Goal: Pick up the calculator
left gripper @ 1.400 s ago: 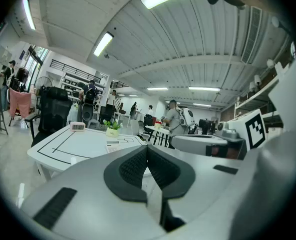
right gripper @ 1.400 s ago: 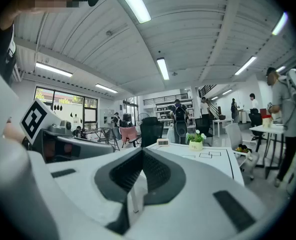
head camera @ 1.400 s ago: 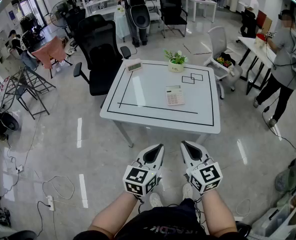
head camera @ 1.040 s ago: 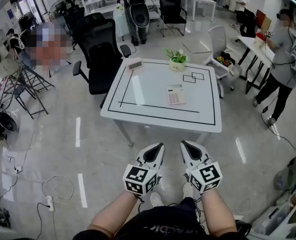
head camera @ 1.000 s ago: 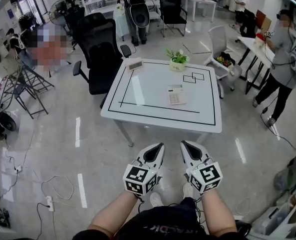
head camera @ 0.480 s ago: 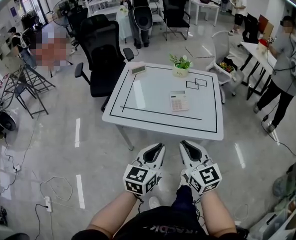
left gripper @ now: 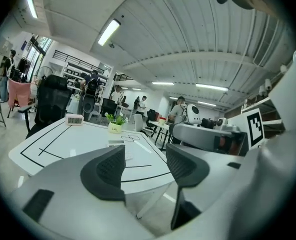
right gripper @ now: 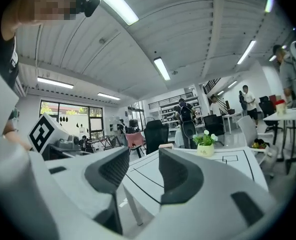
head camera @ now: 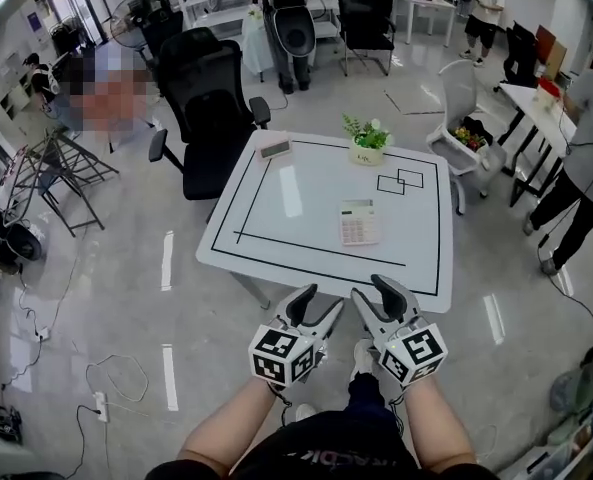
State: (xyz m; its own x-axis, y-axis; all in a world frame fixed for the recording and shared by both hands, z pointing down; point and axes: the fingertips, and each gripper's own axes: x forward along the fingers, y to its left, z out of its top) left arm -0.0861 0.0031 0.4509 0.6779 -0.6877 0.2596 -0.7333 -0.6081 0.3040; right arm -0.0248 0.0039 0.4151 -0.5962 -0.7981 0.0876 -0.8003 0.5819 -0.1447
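Note:
The calculator (head camera: pixel 358 222) is a flat white-and-pink slab lying right of centre on the white table (head camera: pixel 306 198). In the left gripper view the calculator (left gripper: pixel 116 143) is small and far beyond the jaws. My left gripper (head camera: pixel 318 305) and right gripper (head camera: pixel 374 293) hang side by side just short of the table's near edge, well away from the calculator. Both have just been opening and now stand open, with nothing between their jaws. The left gripper (left gripper: pixel 145 156) and the right gripper (right gripper: pixel 144 164) look level across the tabletop. No calculator can be made out in the right gripper view.
A small digital clock (head camera: pixel 274 149) and a potted plant (head camera: pixel 369 143) stand at the table's far edge. A black office chair (head camera: pixel 206 108) sits at the far left corner and a white chair (head camera: pixel 466 108) at the far right. People stand at a desk (head camera: pixel 536 108) on the right.
Both grippers were shut and are now open. The table has come closer, and the grippers now reach almost to its near edge.

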